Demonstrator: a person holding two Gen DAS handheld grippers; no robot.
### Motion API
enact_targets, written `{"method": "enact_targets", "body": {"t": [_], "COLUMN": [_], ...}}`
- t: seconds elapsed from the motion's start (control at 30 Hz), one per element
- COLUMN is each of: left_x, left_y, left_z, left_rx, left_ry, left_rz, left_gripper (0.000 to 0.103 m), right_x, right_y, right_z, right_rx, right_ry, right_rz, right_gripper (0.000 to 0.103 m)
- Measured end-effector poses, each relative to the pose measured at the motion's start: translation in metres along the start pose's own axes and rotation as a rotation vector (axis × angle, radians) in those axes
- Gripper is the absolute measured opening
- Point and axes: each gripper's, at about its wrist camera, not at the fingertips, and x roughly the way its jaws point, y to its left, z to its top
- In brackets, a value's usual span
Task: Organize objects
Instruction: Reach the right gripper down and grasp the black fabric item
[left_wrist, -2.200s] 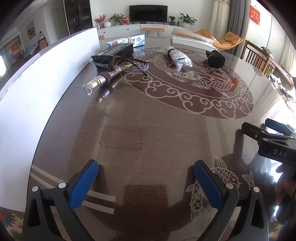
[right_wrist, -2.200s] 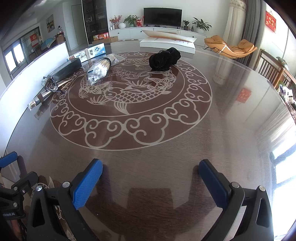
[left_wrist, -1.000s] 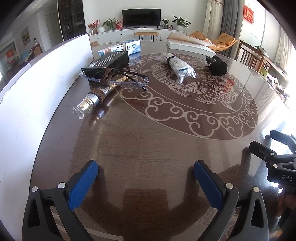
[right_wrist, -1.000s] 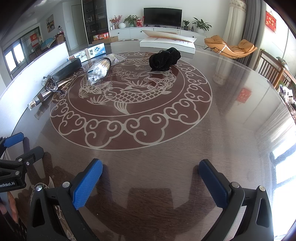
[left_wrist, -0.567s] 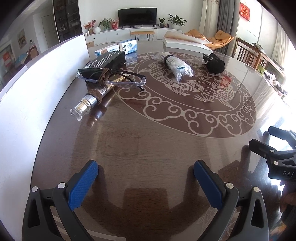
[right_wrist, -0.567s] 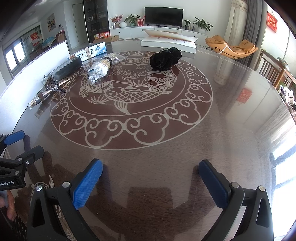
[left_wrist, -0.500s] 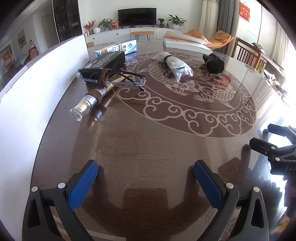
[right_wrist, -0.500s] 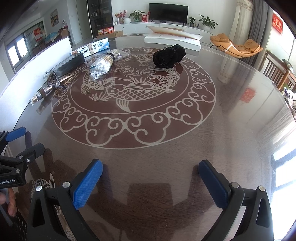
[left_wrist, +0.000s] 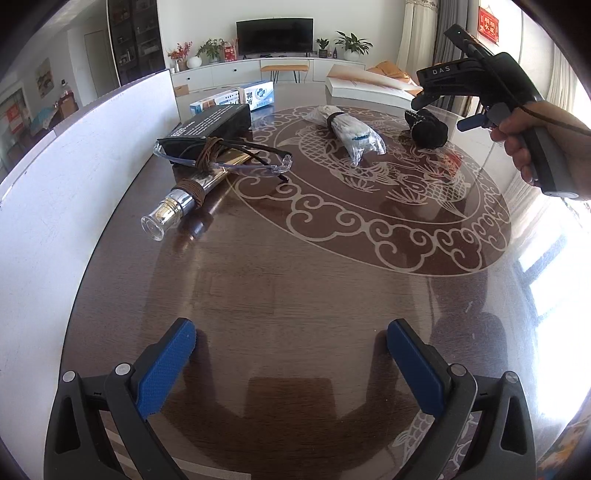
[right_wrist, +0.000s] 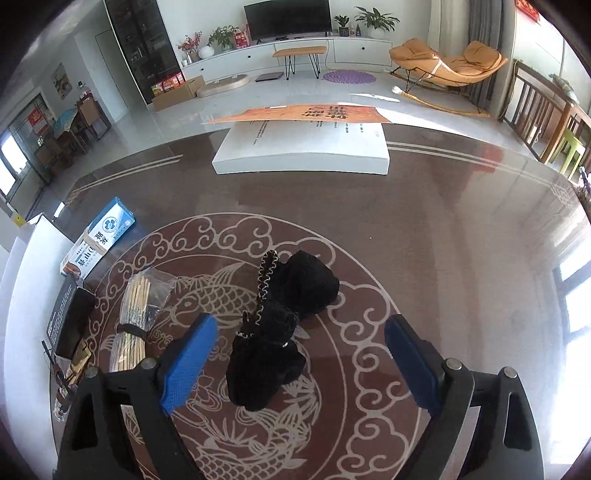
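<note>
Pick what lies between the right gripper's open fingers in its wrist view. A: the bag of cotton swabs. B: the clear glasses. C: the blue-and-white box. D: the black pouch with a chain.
D: the black pouch lies on the table between the right gripper's spread blue fingers, which have just been closing and do not touch it.

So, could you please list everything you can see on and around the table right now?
Black fabric pouch: one, black with chain trim, on the fish motif, between the right gripper's open fingers, untouched.
Bagged bundle of sticks: one, pale, clear wrap, left of the pouch.
Safety glasses: one, clear, lying across the bottle.
Bottle: one, silver neck, brown cord, lying on its side.
Black box: one, behind the glasses.
Blue-and-white cartons: two, far left edge.
White flat box: one, far edge.
Table: one, dark brown, glossy.
Left gripper: blue pads, open, empty.
Right gripper: blue pads, open, jaws just narrowed slightly.
Right hand: gripping the handle.
</note>
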Motion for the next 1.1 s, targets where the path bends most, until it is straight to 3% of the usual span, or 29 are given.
{"method": "enact_targets", "body": {"t": [0.03,0.1,0.13,0.17,0.27,0.4,0.57,0.7,0.8,0.97,1.1], "left_x": [0.0,0.0,0.0,0.0,0.0,0.0,0.0,-0.001,-0.002,-0.002,-0.002], "left_y": [0.0,0.0,0.0,0.0,0.0,0.0,0.0,0.0,0.001,0.001,0.001], "left_z": [0.0,0.0,0.0,0.0,0.0,0.0,0.0,0.0,0.0,0.0,0.0], "left_rx": [0.0,0.0,0.0,0.0,-0.001,-0.001,-0.001,-0.003,-0.003,-0.003,-0.003], "left_ry": [0.0,0.0,0.0,0.0,0.0,0.0,0.0,-0.002,-0.002,-0.002,-0.002], "left_rz": [0.0,0.0,0.0,0.0,0.0,0.0,0.001,0.003,0.003,0.003,0.003], "left_gripper": [0.103,0.103,0.103,0.103,0.103,0.103,0.103,0.103,0.103,0.103,0.103], "right_x": [0.011,0.03,0.034,0.033,0.025,0.003,-0.042,-0.071,-0.084,-0.092,-0.088], "right_y": [0.005,0.013,0.016,0.018,0.024,0.035,0.039,0.027,0.016,0.002,-0.003], "right_z": [0.003,0.0,-0.004,-0.008,-0.026,-0.074,-0.157,-0.211,-0.23,-0.24,-0.238], "right_rx": [-0.006,-0.04,-0.055,-0.065,-0.086,-0.184,-0.338,-0.333,-0.295,-0.251,-0.235], "right_ry": [0.031,0.09,0.094,0.072,0.038,0.014,-0.044,-0.084,-0.119,-0.173,-0.161], "right_rz": [-0.003,-0.067,-0.082,-0.097,-0.057,-0.01,-0.022,-0.018,-0.034,-0.064,-0.062], "right_gripper": [0.09,0.077,0.055,0.045,0.039,0.039,0.039,0.039,0.04,0.079,0.083]}}
